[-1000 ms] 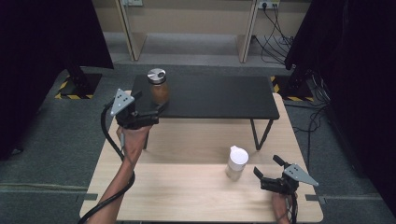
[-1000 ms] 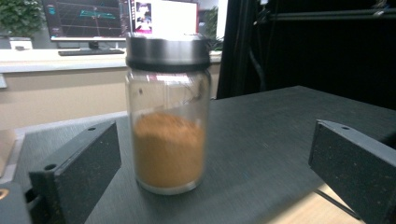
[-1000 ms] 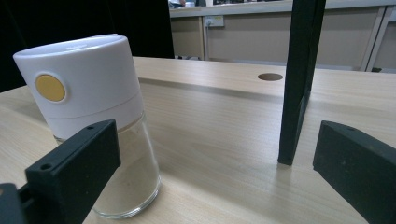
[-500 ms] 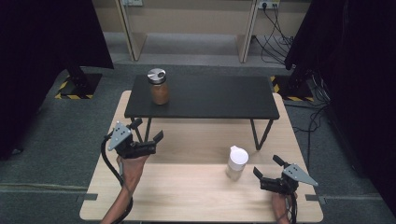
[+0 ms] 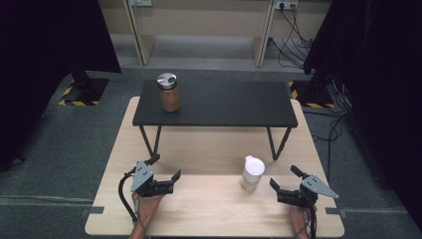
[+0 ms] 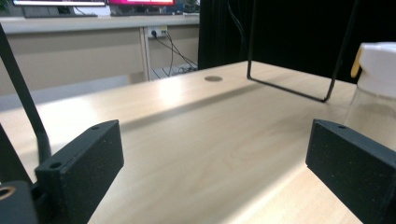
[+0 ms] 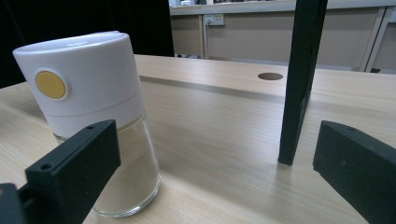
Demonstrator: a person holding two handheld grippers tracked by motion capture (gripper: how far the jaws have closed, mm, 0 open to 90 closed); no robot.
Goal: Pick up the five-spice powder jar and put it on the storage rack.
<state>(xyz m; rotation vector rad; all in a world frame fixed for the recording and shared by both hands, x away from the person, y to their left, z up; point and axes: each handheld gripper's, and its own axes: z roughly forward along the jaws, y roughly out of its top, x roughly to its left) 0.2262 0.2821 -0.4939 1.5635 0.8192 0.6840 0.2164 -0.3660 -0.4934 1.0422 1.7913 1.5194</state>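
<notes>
1. Left gripper: held low over the near left part of the wooden bench, its jaws spread wide with only bare wood between them. In the left gripper view the two black jaws stand well apart at the bottom corners.
2. Right gripper: held low at the near right corner of the bench, jaws likewise wide open and holding nothing. In the right gripper view the left jaw sits in front of the lower part of the shaker; whether it touches the glass cannot be told.
3. Shaker: a clear glass body with a white cap, standing upright on the bench, just left of the right gripper and near the right legs of the stand. The right gripper view shows a round yellow spot on the cap. In the left gripper view the shaker appears at the right edge, beyond the right jaw.
4. Black stand: a low dark platform on thin wire legs, set across the far half of the bench. One leg rises between the jaws in the right gripper view.
5. Jar: brown contents, silver lid, upright on the left end of the black stand, well apart from both grippers.
</notes>
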